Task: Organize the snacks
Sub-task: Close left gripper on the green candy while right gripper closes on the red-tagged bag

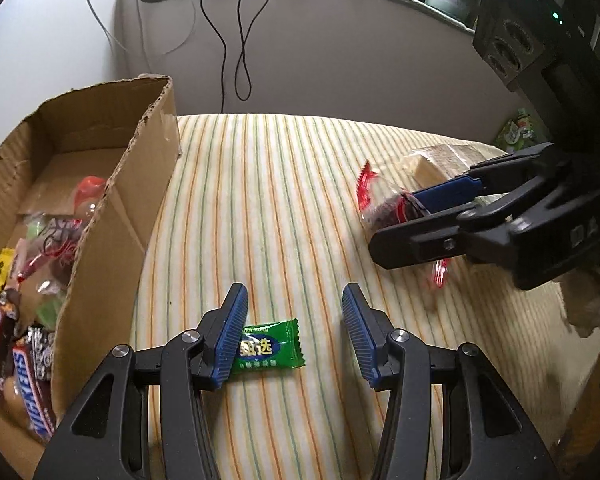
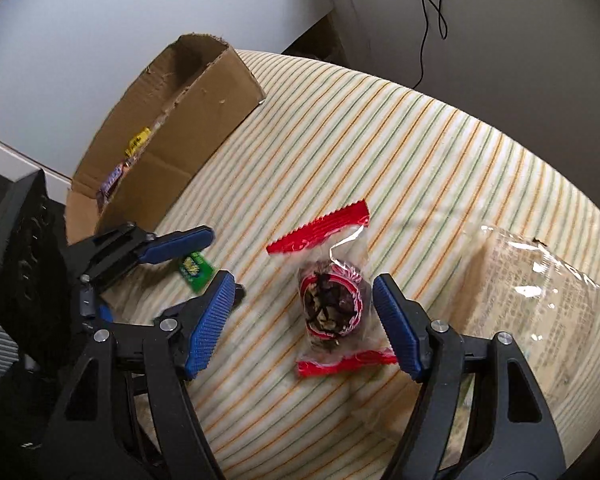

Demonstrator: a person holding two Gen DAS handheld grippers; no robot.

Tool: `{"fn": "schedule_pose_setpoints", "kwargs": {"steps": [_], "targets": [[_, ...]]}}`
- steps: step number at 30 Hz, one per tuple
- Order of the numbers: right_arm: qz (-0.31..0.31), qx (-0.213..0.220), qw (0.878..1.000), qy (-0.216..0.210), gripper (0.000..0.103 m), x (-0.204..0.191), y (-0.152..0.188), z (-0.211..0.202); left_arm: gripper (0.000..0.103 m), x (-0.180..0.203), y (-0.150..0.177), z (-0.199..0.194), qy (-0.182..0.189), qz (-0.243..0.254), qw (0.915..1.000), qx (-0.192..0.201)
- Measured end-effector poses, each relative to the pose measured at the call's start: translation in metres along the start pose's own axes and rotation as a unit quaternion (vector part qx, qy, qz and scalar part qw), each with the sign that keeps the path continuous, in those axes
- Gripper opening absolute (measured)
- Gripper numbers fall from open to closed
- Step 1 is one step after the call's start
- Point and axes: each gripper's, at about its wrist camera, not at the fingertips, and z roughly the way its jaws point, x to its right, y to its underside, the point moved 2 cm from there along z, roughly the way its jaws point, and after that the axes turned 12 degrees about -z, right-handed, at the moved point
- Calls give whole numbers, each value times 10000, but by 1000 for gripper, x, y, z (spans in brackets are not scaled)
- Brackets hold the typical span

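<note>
Left tool [image 1: 294, 336] gapes around a green candy [image 1: 268, 350]; right tool [image 2: 302, 316] (equally wide) straddles a red-edged snack packet [image 2: 332, 300].

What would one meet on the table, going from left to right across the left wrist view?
Cardboard box holding Snickers bars → green candy between the open left claw fingers → red-edged clear snack packet → right claw, open around that packet → green packet at the far right edge.
</note>
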Motion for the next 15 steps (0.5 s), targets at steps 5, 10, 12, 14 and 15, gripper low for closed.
{"fn": "schedule_pose_setpoints", "kwargs": {"steps": [5, 10, 12, 14, 15], "targets": [[-262, -131, 9977, 608, 74, -11, 1, 11, 52, -1, 10, -7, -133, 39, 9999, 40], [-586, -149, 9932, 993, 71, -26, 3, 18, 56, 1, 25, -21, -256, 101, 9994, 232], [-620, -141, 9926, 1035, 70, -27, 3, 18, 57, -6, 30, -31, -198, -55, 9993, 311], [-594, -107, 9929, 1029, 69, -26, 4, 18, 58, -11, 35, -41, -117, -230, 9989, 402], [-581, -88, 9931, 1013, 69, -26, 5, 18, 58, -12, 38, -42, -128, -275, 9988, 384]]}}
